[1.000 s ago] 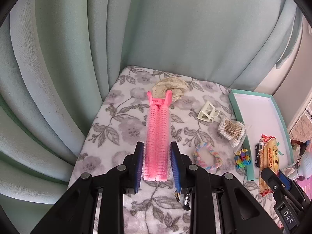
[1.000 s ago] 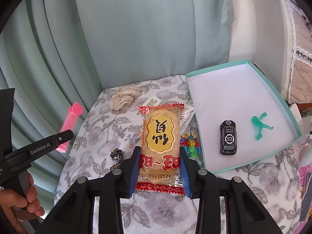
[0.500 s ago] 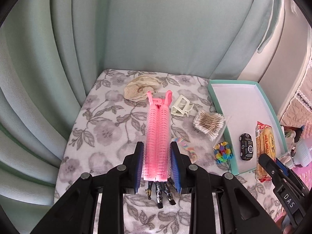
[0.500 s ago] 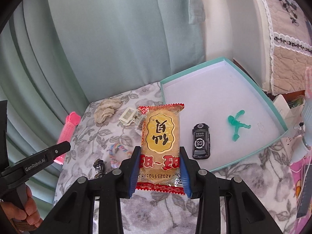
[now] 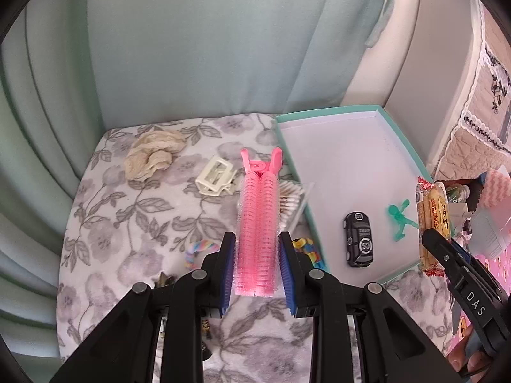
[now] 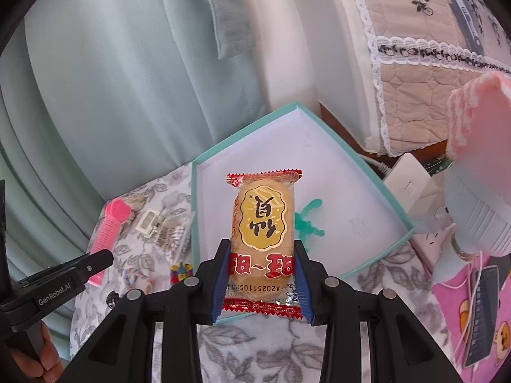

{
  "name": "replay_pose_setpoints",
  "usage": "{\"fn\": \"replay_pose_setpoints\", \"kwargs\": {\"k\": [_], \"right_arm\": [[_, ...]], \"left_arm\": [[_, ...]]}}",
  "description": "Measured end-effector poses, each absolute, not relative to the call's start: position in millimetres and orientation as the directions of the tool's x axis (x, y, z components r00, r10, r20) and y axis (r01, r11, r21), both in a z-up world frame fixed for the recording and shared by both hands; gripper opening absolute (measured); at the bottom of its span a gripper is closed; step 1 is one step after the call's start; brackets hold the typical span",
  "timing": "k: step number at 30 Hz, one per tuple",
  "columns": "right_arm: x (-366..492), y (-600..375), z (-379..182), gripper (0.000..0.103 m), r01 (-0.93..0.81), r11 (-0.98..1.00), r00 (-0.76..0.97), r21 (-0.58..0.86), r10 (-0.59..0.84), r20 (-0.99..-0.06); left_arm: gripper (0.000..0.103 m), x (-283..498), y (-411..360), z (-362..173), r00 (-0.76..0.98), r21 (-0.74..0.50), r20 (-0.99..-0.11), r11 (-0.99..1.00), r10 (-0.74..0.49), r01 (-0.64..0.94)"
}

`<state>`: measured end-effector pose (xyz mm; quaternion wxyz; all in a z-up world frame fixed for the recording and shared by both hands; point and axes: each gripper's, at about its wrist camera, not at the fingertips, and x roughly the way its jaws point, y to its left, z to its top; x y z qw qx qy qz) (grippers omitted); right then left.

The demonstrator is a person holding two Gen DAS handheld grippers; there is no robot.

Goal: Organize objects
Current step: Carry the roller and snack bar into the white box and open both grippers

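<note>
The left gripper (image 6: 57, 284) reads "GenRobot.AI", the right gripper (image 5: 476, 300) "DAS", the snack packet (image 6: 263, 242) "A20251105".

I've got the R gripper (image 6: 260, 268) clamped on a snack packet (image 6: 263, 236), held lengthwise above the near edge of the teal box (image 6: 367, 172). A green toy figure (image 6: 308, 221) lies inside, partly hidden behind the packet. Far left, the L gripper (image 6: 86, 266) grips a pink hair roller (image 6: 110, 226) over the floral cloth (image 6: 262, 344); a white claw clip (image 6: 147, 221) and cotton swabs (image 6: 174, 234) lie nr the box's left wall.
</note>
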<state>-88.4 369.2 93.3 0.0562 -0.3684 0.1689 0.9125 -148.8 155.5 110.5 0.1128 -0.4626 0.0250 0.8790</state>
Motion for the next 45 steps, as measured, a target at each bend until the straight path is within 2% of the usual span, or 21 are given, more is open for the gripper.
{"fn": "replay_pose_setpoints", "kwargs": {"k": [21,45], "right_arm": [[-120.3,417.2,82.0,0.040,-0.303,-0.940,-0.705,0.160,0.108,-0.701],[-144.6,423.7,53.9,0.042,-0.320,-0.941,-0.678,0.106,0.149,-0.720]], "left_arm": [[0.028,-202.6,250.9,93.1,-0.506,-0.080,-0.819,-0.927,0.270,-0.366],[0.028,-235.1,275.0,36.3,-0.438,-0.117,-0.854,-0.924,0.280,-0.363]]}}
